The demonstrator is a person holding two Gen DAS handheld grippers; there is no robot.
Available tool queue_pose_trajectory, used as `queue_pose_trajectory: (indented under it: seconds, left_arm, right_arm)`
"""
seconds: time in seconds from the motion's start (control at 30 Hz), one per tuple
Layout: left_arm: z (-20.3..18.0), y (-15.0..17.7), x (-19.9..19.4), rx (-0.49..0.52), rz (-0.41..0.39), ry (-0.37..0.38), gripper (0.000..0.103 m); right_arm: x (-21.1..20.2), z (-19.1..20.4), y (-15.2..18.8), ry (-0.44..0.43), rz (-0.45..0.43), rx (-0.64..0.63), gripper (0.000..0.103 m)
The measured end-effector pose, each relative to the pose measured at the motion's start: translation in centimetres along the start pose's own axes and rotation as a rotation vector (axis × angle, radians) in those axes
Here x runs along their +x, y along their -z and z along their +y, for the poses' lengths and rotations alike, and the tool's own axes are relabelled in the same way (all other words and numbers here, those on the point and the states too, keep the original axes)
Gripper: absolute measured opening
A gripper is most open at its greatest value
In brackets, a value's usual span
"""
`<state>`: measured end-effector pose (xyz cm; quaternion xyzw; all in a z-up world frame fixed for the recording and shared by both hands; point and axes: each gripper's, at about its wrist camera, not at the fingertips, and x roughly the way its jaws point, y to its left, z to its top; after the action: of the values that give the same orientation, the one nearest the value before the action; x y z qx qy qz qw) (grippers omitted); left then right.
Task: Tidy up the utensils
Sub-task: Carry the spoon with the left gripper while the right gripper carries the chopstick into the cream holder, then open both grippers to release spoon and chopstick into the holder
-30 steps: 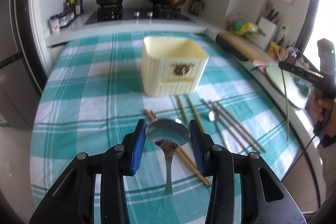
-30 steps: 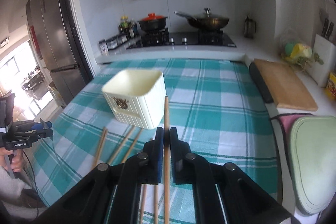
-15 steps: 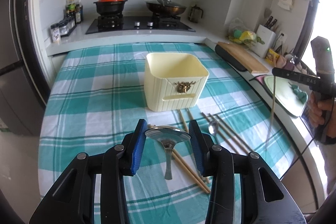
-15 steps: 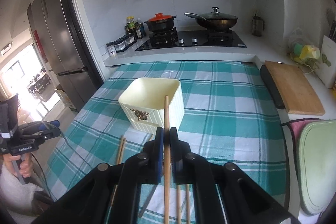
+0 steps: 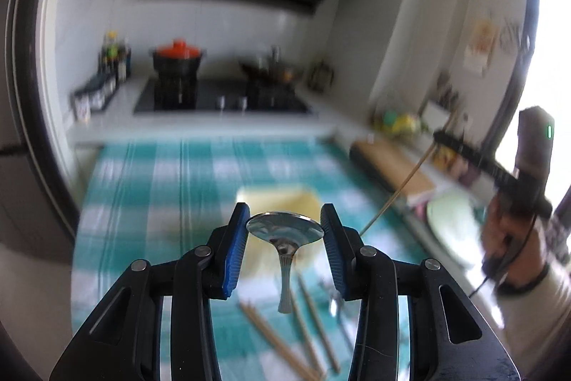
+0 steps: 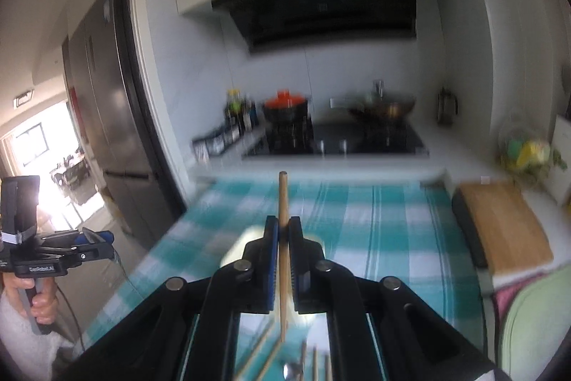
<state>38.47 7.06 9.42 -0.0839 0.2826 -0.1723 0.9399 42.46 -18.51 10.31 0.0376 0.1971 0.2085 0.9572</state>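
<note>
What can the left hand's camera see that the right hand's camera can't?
Only the left wrist view shows the spoon gripped by its bowl in the left gripper. Only the right wrist view shows the refrigerator and the bright doorway beside it. Both show the chopstick clamped in the right gripper, the checked tablecloth and the stove.

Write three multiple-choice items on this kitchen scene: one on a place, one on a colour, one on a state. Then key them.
1. Where is the spoon?
A. flat on the tablecloth
B. between the left gripper's pads
C. on the stove

2. What colour is the pot lid on the stove?
A. orange-red
B. green
C. white

3. How is the right gripper?
A. wide open and empty
B. out of view
C. shut on a chopstick

Key: 1 B, the bowl sits between the blue pads, handle hanging down. 2 A, orange-red shows in both views. 3 C, the pads press the upright stick.
</note>
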Motion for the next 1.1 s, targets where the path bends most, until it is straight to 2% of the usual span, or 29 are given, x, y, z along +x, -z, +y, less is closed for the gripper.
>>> queue_pose_trajectory:
  seconds: [0.1, 0.17, 0.23, 0.37, 0.43, 0.53, 0.63, 0.67, 0.7, 0.73, 0.77, 0.8, 0.9, 0.97, 1.1]
  left_arm:
    - [-0.8, -3.3, 1.8, 0.004, -0.078, -0.028, 0.041]
    - [-0.9, -4.0, 3.9, 0.006, -0.085, -0.05, 0.041]
    - [-0.7, -4.0, 7.1, -0.012, -0.038, -0.055, 0.041]
    - [0.8, -1.9, 14.2, -0.063, 0.162, -0.068, 0.041]
    - [1.4, -0.5, 16.7, -0.073, 0.236, -0.085, 0.041]
    - [2.0, 1.3, 19.3, -0.077, 0.304, -0.112, 0.041]
    - [2.2, 2.2, 20.7, -0.1, 0.317, -0.135, 0.043]
    - [2.4, 2.3, 20.7, -0.116, 0.311, -0.136, 0.047]
    - [2.5, 2.4, 20.4, -0.136, 0.306, -0.13, 0.057]
    - [2.7, 2.4, 19.8, -0.159, 0.297, -0.115, 0.062]
    - [2.8, 2.4, 18.8, -0.171, 0.28, -0.099, 0.07]
    - [2.8, 2.3, 18.0, -0.168, 0.268, -0.093, 0.076]
    - [2.9, 3.6, 14.3, -0.11, 0.252, -0.128, 0.086]
    - [3.3, 5.9, 11.7, -0.072, 0.273, -0.133, 0.091]
    - [4.4, 14.0, 7.5, -0.058, 0.347, -0.164, 0.094]
  right_arm:
    - [2.0, 0.8, -1.5, 0.004, -0.071, -0.028, 0.006]
    - [4.6, 1.0, -1.0, 0.016, -0.051, -0.036, 0.006]
    - [7.4, 0.8, 0.4, 0.022, 0.013, -0.025, 0.006]
    - [13.9, -1.1, 4.1, 0.013, 0.26, 0.066, 0.006]
    - [15.7, -1.8, 5.7, 0.028, 0.328, 0.09, 0.006]
    - [17.6, -2.7, 7.5, 0.035, 0.38, 0.118, 0.006]
    - [18.6, -2.9, 7.9, 0.033, 0.376, 0.122, 0.01]
    - [18.7, -3.0, 7.8, 0.036, 0.366, 0.126, 0.01]
    - [18.1, -3.1, 7.8, 0.034, 0.354, 0.125, 0.016]
    - [17.8, -3.3, 7.5, 0.04, 0.343, 0.128, 0.036]
    - [16.7, -3.4, 7.3, 0.047, 0.32, 0.14, 0.045]
    - [15.8, -3.4, 7.0, 0.046, 0.298, 0.148, 0.049]
    - [12.1, -3.4, 6.7, 0.042, 0.255, 0.12, 0.049]
    - [8.8, -3.3, 7.8, 0.052, 0.253, 0.065, 0.049]
    - [3.4, -4.0, 13.1, 0.094, 0.291, -0.031, 0.05]
